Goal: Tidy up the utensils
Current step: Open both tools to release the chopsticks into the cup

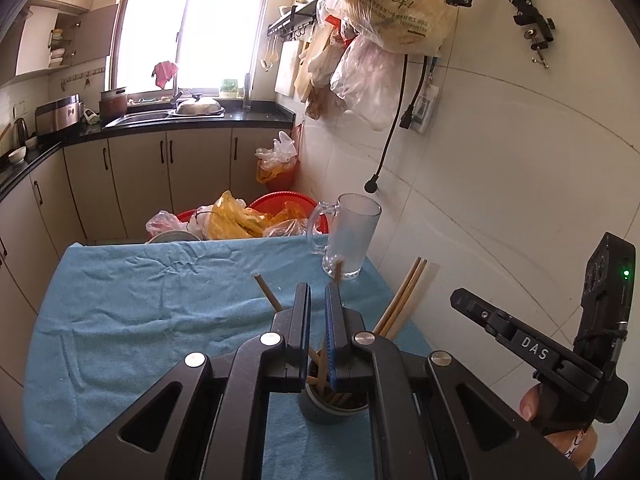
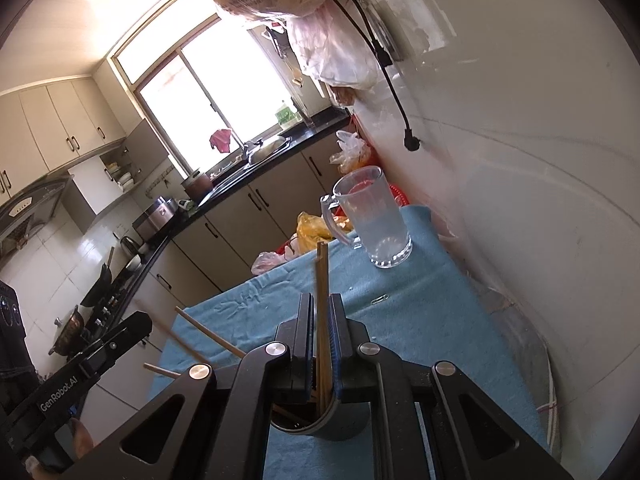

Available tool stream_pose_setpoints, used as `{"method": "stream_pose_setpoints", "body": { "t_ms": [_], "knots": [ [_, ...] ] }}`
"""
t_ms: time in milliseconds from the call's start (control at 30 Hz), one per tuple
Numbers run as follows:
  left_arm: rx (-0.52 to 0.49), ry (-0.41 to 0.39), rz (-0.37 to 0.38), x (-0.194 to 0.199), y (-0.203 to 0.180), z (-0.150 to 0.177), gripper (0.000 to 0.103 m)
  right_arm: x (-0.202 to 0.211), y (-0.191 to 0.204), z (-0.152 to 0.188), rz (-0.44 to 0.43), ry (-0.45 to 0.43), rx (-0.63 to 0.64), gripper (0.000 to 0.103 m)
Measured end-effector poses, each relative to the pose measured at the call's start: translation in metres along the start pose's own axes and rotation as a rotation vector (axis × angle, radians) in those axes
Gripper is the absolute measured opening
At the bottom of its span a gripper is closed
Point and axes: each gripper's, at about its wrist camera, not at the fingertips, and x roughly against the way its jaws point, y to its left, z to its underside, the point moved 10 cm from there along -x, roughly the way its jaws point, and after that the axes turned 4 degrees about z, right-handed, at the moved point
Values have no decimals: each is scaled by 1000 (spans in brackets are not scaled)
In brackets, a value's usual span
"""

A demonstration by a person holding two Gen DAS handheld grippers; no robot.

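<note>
Left wrist view: the left gripper [image 1: 318, 294] is nearly closed on a chopstick [image 1: 338, 272] whose top shows just above its tips – the pinch itself is hard to see. Below it a dark cup [image 1: 320, 408] holds more chopsticks on the blue cloth [image 1: 140, 300]. Right wrist view: the right gripper [image 2: 320, 306] is closed on a chopstick pair [image 2: 322, 268] standing upright in the same cup – a glass mug [image 2: 372, 216] stands beyond, near the wall
</note>
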Motion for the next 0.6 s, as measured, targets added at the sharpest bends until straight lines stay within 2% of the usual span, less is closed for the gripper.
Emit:
{"method": "stream_pose_setpoints", "body": {
  "t_ms": [167,300,333,500,600],
  "knots": [
    [-1,-35,3,20,-3,-5,8,19,3,-6,-8,-35,0,9],
    [-9,-79,-21,46,-1,-6,26,37,5,-1,-24,-49,-2,11],
    [-11,-88,-28,53,1,-5,26,41,6,0,-27,-49,1,13],
    [1,-97,-71,82,22,11,27,52,14,29,-49,-20,14,21],
    [19,-90,-106,98,42,27,30,50,21,53,-58,18,36,21]
  ]
}}
